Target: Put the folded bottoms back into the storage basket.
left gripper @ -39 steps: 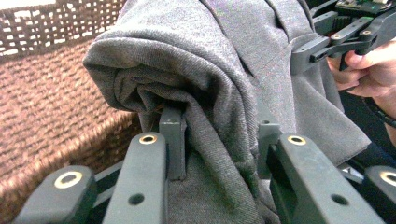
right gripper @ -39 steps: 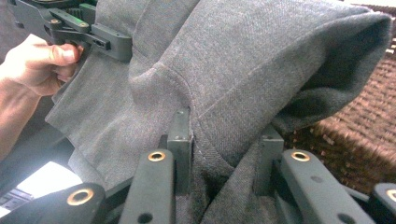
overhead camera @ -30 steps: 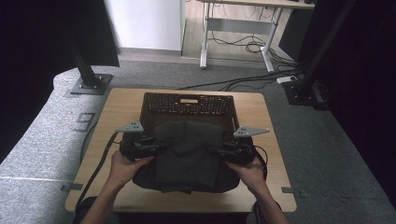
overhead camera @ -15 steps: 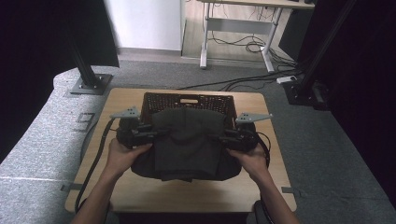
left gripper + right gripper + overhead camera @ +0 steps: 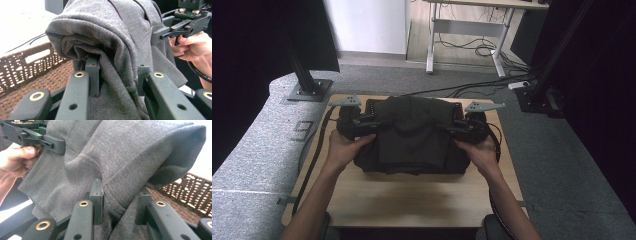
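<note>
Two claws grip one folded grey garment, one at each side edge. Left claw: jaws pressed on a thick bunch of the fabric, which rolls over above and ahead of them. Right claw: jaws pinching a seamed fold, cloth draped up and over them. Garment hangs between the claws, partly over a dark woven basket lying just beyond and below both claws, above the wooden table. Left hand and right hand hold the claws from the near side. Basket weave shows behind each claw's jaws.
</note>
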`<state>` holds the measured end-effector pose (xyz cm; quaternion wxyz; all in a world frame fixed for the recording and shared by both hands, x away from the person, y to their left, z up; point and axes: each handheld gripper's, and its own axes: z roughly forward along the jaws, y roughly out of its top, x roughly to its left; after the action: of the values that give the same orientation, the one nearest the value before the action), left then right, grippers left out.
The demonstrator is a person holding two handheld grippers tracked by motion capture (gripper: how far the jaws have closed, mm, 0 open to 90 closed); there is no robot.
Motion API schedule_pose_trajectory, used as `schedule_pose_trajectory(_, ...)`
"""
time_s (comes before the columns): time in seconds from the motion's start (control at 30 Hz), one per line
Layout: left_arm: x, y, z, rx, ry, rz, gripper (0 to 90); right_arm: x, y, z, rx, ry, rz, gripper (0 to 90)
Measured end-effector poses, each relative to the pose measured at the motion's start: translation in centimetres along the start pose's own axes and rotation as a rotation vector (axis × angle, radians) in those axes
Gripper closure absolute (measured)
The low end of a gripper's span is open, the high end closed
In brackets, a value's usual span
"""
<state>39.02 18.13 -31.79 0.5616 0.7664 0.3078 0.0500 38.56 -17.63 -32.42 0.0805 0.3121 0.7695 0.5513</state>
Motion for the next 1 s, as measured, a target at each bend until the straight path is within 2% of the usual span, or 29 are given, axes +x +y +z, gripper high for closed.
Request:
schedule_pose_trajectory(0.27, 1.4, 1.6, 0.9, -0.008, 0.008, 0.013, 66.4, -1.4, 1.5, 0.6, -0.013, -0.035, -0.017, 67.0)
schedule_pose_trajectory(0.47, 3.0, 2.3, 2.0, -0.011, 0.021, 0.018, 66.4, -2.7, 2.2, 1.6, -0.019, -0.070, -0.035, 67.0)
schedule_pose_trajectory(1.0, 7.6, 2.2, 4.8, -0.028, 0.040, 0.020, 66.4, -6.0, 2.7, 5.0, -0.019, -0.146, -0.062, 67.1)
